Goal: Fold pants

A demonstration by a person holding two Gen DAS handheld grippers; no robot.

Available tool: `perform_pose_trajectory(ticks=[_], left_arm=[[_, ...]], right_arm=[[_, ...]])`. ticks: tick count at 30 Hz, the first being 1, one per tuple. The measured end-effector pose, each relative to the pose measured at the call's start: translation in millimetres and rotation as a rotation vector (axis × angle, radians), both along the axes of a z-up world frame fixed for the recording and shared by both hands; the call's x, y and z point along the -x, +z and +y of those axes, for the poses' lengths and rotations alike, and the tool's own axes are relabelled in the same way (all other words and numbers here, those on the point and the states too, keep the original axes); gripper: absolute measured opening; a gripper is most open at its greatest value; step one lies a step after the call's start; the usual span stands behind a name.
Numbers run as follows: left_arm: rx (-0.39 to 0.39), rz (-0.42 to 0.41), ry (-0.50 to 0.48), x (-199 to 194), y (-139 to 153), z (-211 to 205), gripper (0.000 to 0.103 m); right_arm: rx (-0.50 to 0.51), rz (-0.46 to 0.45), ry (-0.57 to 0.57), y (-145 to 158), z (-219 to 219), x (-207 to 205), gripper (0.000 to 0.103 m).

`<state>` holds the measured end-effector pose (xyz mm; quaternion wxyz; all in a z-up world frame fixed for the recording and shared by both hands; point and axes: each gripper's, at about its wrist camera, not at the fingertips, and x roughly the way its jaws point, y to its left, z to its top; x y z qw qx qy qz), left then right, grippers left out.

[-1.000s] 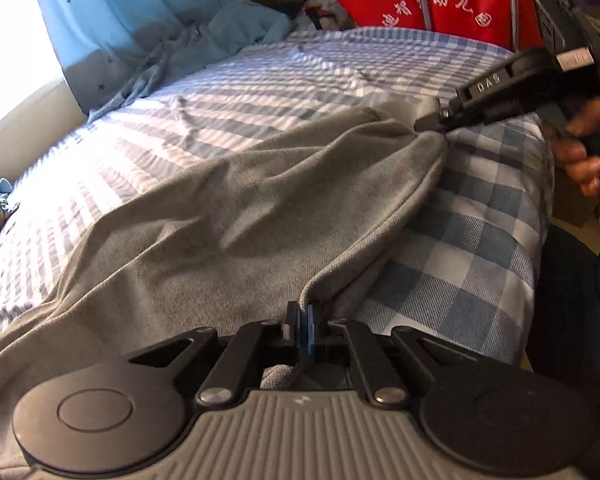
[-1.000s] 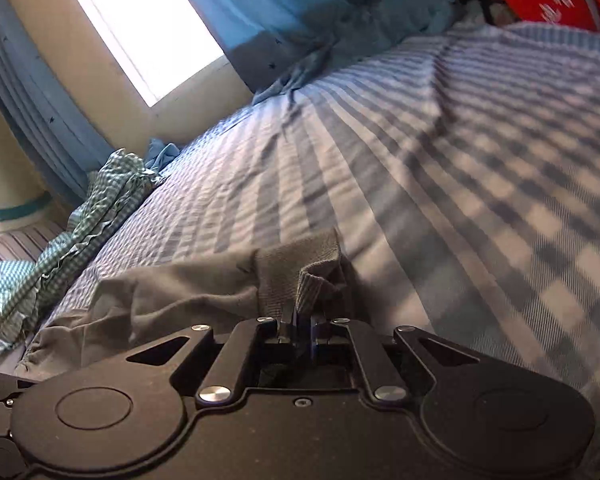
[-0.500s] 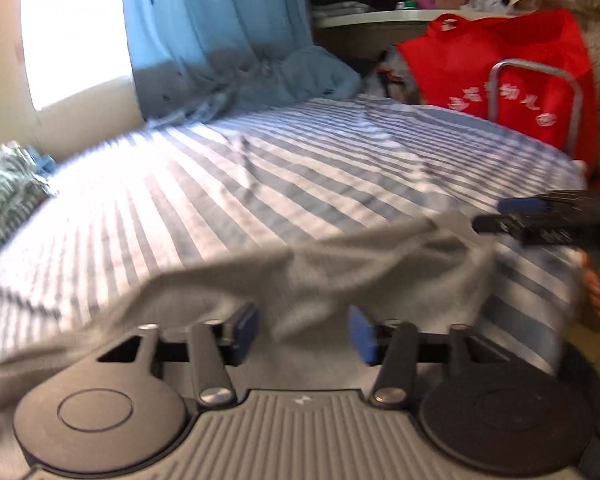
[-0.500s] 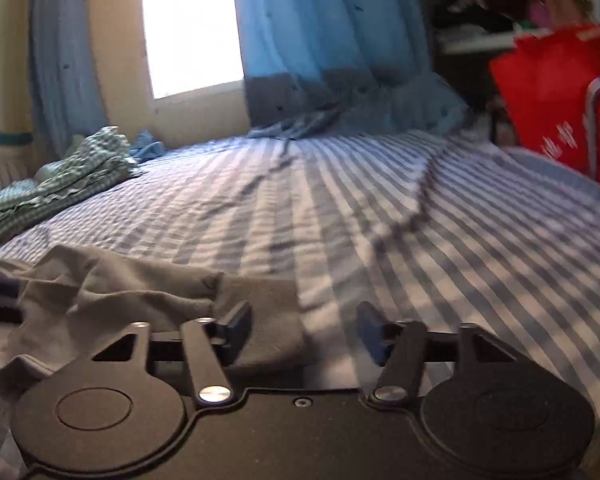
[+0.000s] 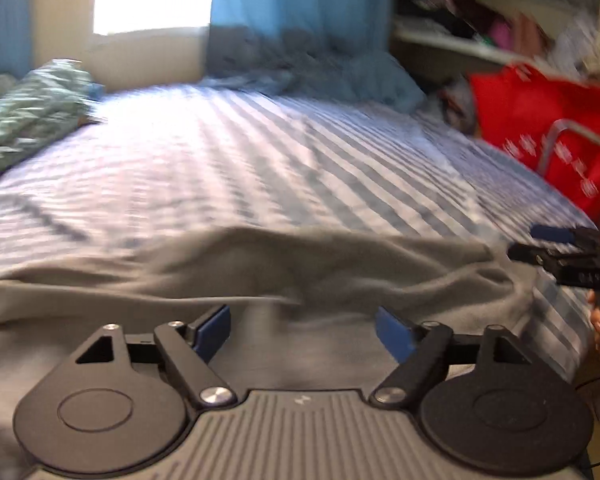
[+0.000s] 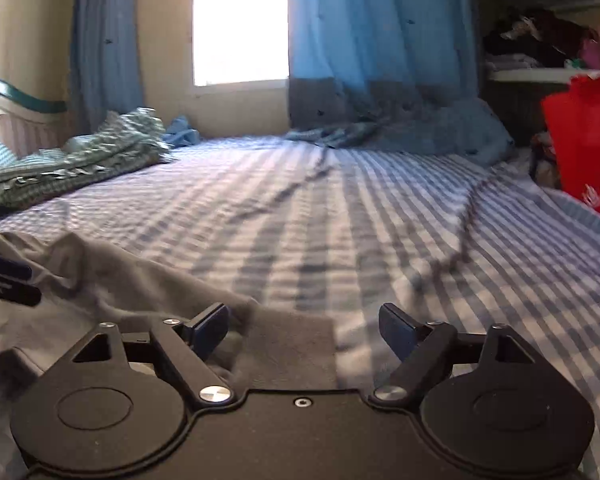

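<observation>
Grey pants (image 5: 284, 272) lie loosely on the blue striped bed (image 5: 260, 160), near its front edge. My left gripper (image 5: 302, 330) is open and empty, just above the pants. My right gripper (image 6: 304, 326) is open and empty over the pants' hem corner (image 6: 292, 344). The right gripper also shows at the right edge of the left wrist view (image 5: 556, 248), beside the pants' end. The left gripper's fingertips (image 6: 4, 276) show at the left edge of the right wrist view. The pants (image 6: 112, 292) spread to the left there.
Green checked bedding (image 6: 68, 160) is piled at the bed's far left. Blue curtains (image 6: 372, 60) hang at the window behind the bed. A red bag (image 5: 540, 132) with a metal frame stands at the right, and shelves (image 6: 540, 40) sit behind it.
Both grippers have let go of the pants and opened wide. Both have lifted and drawn back, and the pants have dropped onto the bed.
</observation>
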<state>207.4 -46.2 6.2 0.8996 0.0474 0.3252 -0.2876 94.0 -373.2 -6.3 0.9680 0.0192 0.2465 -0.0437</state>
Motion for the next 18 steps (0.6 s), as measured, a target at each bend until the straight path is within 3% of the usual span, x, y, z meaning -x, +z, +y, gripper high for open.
perform_pose_trajectory(ticks=[3, 7, 10, 12, 13, 16, 18], left_arm=[[-0.041, -0.044, 0.195, -8, 10, 49, 0.084], [-0.056, -0.018, 0.399, -21, -5, 107, 0.081], [-0.071, 0.005, 0.376, -26, -26, 134, 0.070], [-0.079, -0.045, 0.337, -15, -30, 141, 0.070], [-0.099, -0.058, 0.323, -11, -31, 140, 0.070], [-0.078, -0.050, 0.309, -4, -19, 137, 0.078], [-0.023, -0.056, 0.294, -9, -5, 131, 0.093]], right_arm=[[-0.035, 0.003, 0.133, 11, 26, -21, 0.088], [-0.040, 0.031, 0.332, 8, 80, -54, 0.090], [0.100, 0.112, 0.395, -8, 123, -77, 0.091], [0.249, 0.172, 0.336, -28, 136, -88, 0.089], [0.275, 0.171, 0.308, -34, 133, -88, 0.090], [0.174, 0.192, 0.294, -27, 113, -86, 0.091], [0.104, 0.174, 0.362, -11, 101, -84, 0.092]])
